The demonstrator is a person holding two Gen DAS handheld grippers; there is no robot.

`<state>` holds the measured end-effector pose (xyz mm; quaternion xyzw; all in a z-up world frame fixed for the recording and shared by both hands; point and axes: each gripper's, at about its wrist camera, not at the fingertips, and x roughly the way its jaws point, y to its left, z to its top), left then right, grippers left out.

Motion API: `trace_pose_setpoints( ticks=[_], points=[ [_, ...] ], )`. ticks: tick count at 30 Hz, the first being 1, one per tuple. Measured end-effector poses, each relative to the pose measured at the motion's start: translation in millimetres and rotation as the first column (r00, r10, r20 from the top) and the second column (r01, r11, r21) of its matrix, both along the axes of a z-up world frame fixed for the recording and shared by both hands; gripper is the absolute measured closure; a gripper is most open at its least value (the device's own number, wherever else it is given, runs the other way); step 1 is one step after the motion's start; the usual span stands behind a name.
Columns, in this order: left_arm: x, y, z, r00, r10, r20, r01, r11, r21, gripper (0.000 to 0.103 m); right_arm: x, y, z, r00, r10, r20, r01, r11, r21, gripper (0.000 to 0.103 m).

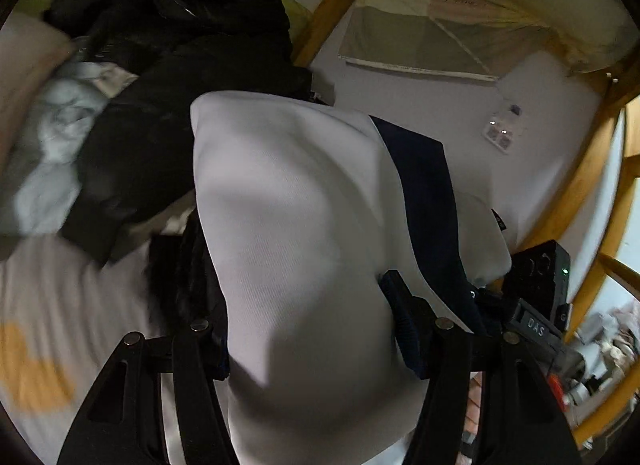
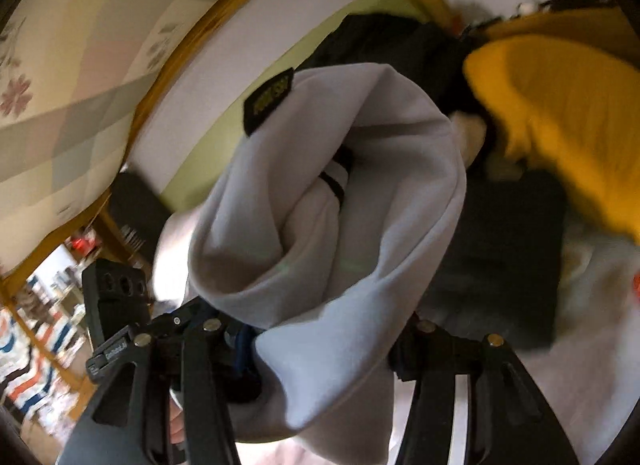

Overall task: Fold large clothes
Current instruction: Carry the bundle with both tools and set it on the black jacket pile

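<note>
Both tools, left tool [image 1: 308,329] and right tool [image 2: 324,341], grip a white garment [image 1: 288,205] above the bed [image 1: 60,305]; bunched cloth may slip free.

Left gripper [image 1: 308,329] clamps bunched white garment [image 1: 288,205] with navy stripe [image 1: 424,185]; black clothes [image 1: 180,77] lie on bed [image 1: 80,305].

left gripper [image 1: 312,329]: matte black linkage arms, lower frame; slotted cut-outs in outer arms
pivots: round silver pins at the arm joints
pads: dark blue ribbed, one visible centre-right
right gripper [image 2: 324,341]: same black arms, silver pins, slotted outer arms, bottom of frame
other unit seen lower left: black block, three round holes, white lettering too blurred to read
</note>
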<state>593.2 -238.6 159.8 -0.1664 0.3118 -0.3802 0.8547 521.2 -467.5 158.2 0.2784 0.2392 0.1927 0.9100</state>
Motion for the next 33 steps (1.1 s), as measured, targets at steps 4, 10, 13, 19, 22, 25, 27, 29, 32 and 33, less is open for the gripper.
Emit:
trace_pose_setpoints(
  ticks=[4, 10, 13, 19, 22, 25, 27, 29, 32, 33],
  points=[
    [73, -40, -40, 0.999, 0.003, -0.038, -0.001, 0.999, 0.048, 0.042, 58, -37, -30, 0.995, -0.094, -0.029, 0.094, 0.995, -0.017, 0.053],
    [141, -64, -132, 0.988, 0.073, -0.135, -0.057, 0.991, 0.121, 0.025, 128, -73, -121, 0.958, -0.183, -0.22, 0.177, 0.983, -0.048, 0.048],
    [141, -54, -142, 0.975, 0.064, -0.212, -0.056, 0.997, 0.044, 0.021, 121, -60, -105, 0.945, -0.251, -0.21, 0.209, 0.957, -0.203, 0.037],
    [66, -43, -95, 0.977, 0.156, 0.147, -0.19, 0.946, 0.262, 0.02, 85, -43, -85, 0.895, -0.444, -0.043, 0.389, 0.824, -0.411, 0.013],
    [24, -21, -84, 0.956, 0.198, 0.215, -0.256, 0.923, 0.287, 0.01, 51, -36, -79, 0.855, -0.513, 0.07, 0.495, 0.77, -0.402, 0.002],
    [-24, 8, -85, 0.918, 0.248, 0.31, -0.333, 0.907, 0.258, 0.0, 15, -1, -70, 0.84, -0.497, 0.219, 0.538, 0.705, -0.462, 0.0],
    [-46, 22, -90, 0.9, 0.268, 0.343, -0.362, 0.898, 0.251, 0.0, -4, 21, -68, 0.847, -0.472, 0.245, 0.531, 0.72, -0.447, 0.0],
    [-74, 42, -97, 0.893, 0.272, 0.359, -0.374, 0.892, 0.253, 0.0, -31, 41, -75, 0.874, -0.415, 0.252, 0.486, 0.754, -0.443, 0.0],
    [-101, 65, -101, 0.872, 0.284, 0.399, -0.397, 0.887, 0.235, 0.0, -72, 70, -93, 0.899, -0.345, 0.271, 0.439, 0.722, -0.534, 0.0],
    [-109, 72, -102, 0.865, 0.289, 0.41, -0.402, 0.888, 0.222, 0.0, -82, 78, -97, 0.901, -0.317, 0.295, 0.433, 0.706, -0.561, 0.0]
  ],
)
